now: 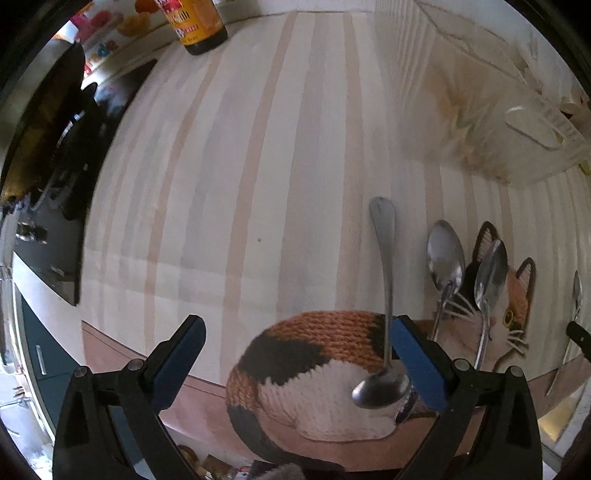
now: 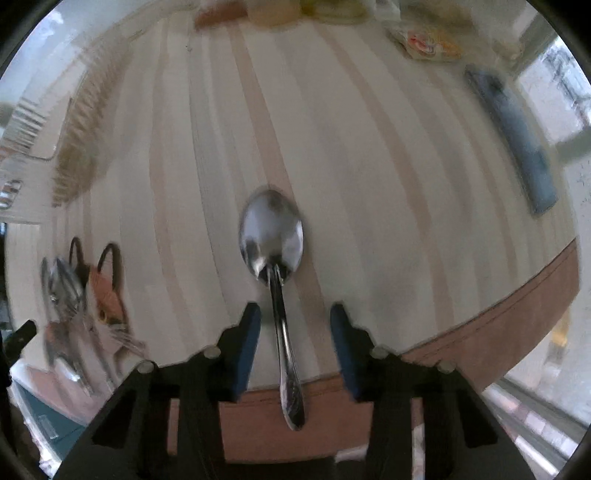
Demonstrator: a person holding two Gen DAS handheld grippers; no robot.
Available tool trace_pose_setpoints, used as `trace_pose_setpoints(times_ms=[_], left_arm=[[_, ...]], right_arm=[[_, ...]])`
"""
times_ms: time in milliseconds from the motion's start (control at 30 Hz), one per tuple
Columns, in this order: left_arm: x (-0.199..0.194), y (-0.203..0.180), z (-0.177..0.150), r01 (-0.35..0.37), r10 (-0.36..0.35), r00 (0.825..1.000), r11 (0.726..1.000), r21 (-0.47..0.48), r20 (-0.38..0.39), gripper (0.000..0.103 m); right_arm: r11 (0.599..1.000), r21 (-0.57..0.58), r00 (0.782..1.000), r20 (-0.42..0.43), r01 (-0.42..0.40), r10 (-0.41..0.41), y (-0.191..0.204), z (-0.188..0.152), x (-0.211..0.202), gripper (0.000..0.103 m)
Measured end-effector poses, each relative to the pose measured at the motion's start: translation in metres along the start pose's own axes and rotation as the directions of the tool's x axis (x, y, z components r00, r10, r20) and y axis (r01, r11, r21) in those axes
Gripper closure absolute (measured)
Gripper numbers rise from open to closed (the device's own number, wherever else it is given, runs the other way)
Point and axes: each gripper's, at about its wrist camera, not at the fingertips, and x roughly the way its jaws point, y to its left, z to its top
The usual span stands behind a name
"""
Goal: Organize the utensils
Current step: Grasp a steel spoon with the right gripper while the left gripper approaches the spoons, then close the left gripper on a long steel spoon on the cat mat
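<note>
In the left wrist view my left gripper [image 1: 297, 345] is open above the cat-shaped knitted mat [image 1: 317, 354]. A steel spoon [image 1: 384, 295] lies on the mat, bowl toward me, right beside the right finger [image 1: 417, 362]. Two more spoons [image 1: 445, 258] [image 1: 489, 273] lie bowl-up on the cat's head. In the right wrist view my right gripper [image 2: 294, 350] is open around the handle of another spoon [image 2: 275, 258] lying on the striped tablecloth [image 2: 369, 184], fingers apart from it. The mat and its spoons [image 2: 66, 291] show blurred at far left.
A dark sauce bottle [image 1: 195, 26] stands at the back. A stove with a pan [image 1: 48, 147] is on the left. A clear plastic container [image 1: 517, 136] lies at the right. A blue flat object [image 2: 513, 140] lies at the right in the right wrist view. The table's front edge [image 2: 480, 339] is close.
</note>
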Motion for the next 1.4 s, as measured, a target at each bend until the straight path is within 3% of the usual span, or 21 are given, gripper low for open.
trace_pose_setpoints(times_ms=[67, 133, 233, 400, 700, 1167, 1333, 1400], left_arm=[[0.005, -0.003, -0.002, 0.037, -0.038, 0.999, 0.999, -0.013, -0.024, 0.001], [0.011, -0.006, -0.002, 0.072, -0.073, 0.996, 0.997, -0.017, -0.042, 0.004], [0.018, -0.014, -0.002, 0.103, -0.103, 0.993, 0.995, -0.005, -0.056, 0.014], [0.03, -0.028, -0.001, 0.109, -0.108, 0.99, 0.994, 0.013, -0.088, 0.044], [0.042, -0.033, -0.001, 0.109, -0.107, 0.991, 0.994, 0.021, -0.08, 0.051], [0.036, -0.027, 0.0, 0.106, -0.104, 0.991, 0.994, 0.025, -0.08, 0.052], [0.03, -0.025, -0.001, 0.104, -0.101, 0.992, 0.994, 0.031, -0.075, 0.065], [0.024, -0.025, -0.001, 0.106, -0.103, 0.992, 0.994, 0.036, -0.069, 0.084]], right_arm=[[0.999, -0.022, 1.0, 0.003, 0.024, -0.024, 0.008, -0.001, 0.0, 0.089], [0.999, -0.05, 1.0, -0.001, 0.012, -0.012, 0.019, 0.0, 0.0, 0.095], [0.995, -0.101, 1.0, -0.012, -0.017, 0.016, 0.039, 0.001, 0.001, 0.096], [0.988, -0.154, 1.0, -0.019, -0.021, 0.019, 0.066, -0.003, 0.0, 0.096], [0.985, -0.168, 0.999, -0.038, -0.027, 0.021, 0.068, 0.005, 0.0, 0.096], [0.984, -0.176, 0.999, -0.036, -0.001, -0.005, 0.078, 0.005, 0.002, 0.096], [0.984, -0.176, 0.999, -0.04, 0.003, -0.01, 0.079, 0.007, 0.004, 0.096], [0.984, -0.177, 0.999, -0.04, 0.005, -0.012, 0.079, 0.008, 0.004, 0.096]])
